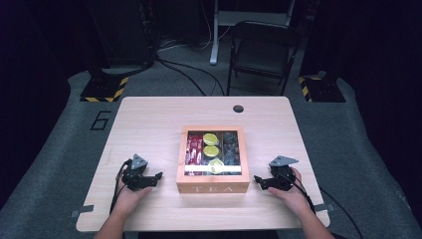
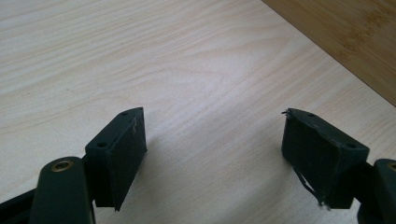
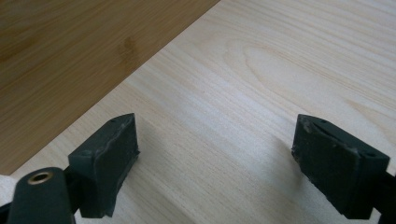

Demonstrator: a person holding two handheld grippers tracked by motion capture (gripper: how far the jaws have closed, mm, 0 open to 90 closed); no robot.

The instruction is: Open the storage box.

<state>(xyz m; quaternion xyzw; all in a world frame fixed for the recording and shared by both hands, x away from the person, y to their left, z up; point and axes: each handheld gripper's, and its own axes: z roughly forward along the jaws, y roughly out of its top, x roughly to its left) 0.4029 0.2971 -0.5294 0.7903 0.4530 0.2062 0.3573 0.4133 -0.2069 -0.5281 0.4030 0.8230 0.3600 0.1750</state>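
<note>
Dark studio; one pale wooden table [image 1: 149, 119] is standing on grey flooring, one folding chair [image 1: 261, 50] behind it. One wooden tea box [image 1: 213, 159], lid closed, is sitting at the table's centre, near the person's edge; through its window three rows are showing: red sachets, three lime-printed packets, dark packets, the rest too small to count. Two grippers are resting on the table, flanking the box, probably poised to handle it: left gripper [image 1: 158, 176] and right gripper [image 1: 257, 178], jaws of both spread wide, grasping nothing.
</note>
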